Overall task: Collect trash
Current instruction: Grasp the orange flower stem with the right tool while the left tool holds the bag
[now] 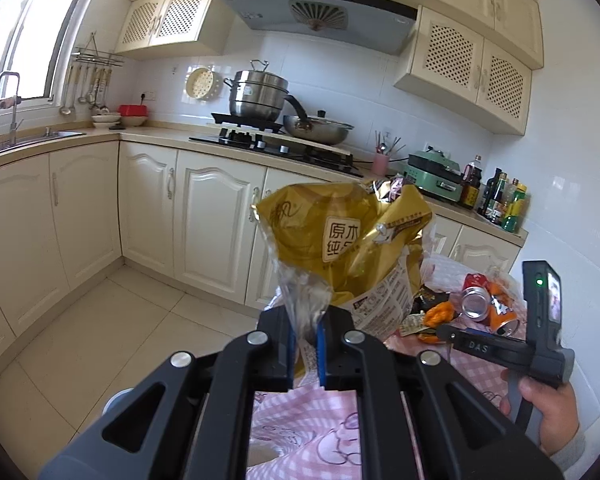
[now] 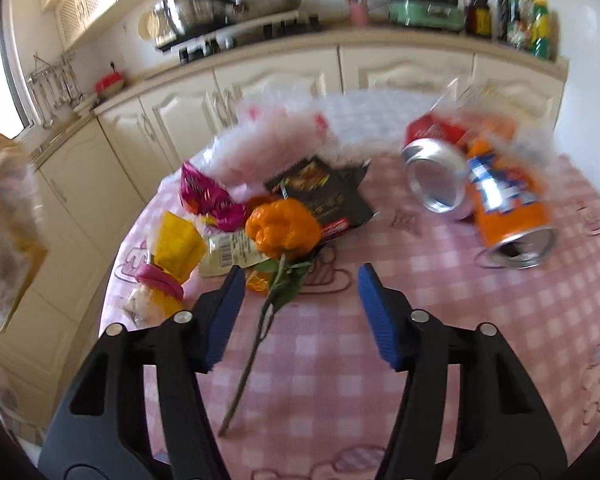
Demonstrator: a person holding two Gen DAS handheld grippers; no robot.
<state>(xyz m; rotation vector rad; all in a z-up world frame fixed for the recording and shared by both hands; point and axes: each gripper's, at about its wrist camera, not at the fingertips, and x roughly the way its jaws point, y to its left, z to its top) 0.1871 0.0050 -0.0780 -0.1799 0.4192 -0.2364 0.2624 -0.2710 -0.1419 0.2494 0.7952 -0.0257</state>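
Desk (image 2: 440, 340): wearing pink checked cloth, cabinets standing behind
Left tool (image 1: 305, 332): clamping gold bag (image 1: 352, 236) aloft
Right tool (image 2: 300, 280): gaping over orange flower (image 2: 282, 226)
Cans (image 2: 512, 208): lying blurred

Gold bag (image 1: 340, 232), orange can (image 2: 508, 208), pink-checked tablecloth (image 2: 420, 360).

Pink checked table (image 2: 440, 320) carries cans (image 2: 508, 208), wrappers (image 2: 324, 196), an orange flower (image 2: 282, 228).

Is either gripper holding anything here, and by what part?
The left gripper is shut on the gold plastic packaging bag, pinching its clear crumpled bottom edge. The right gripper is open, holding nothing.
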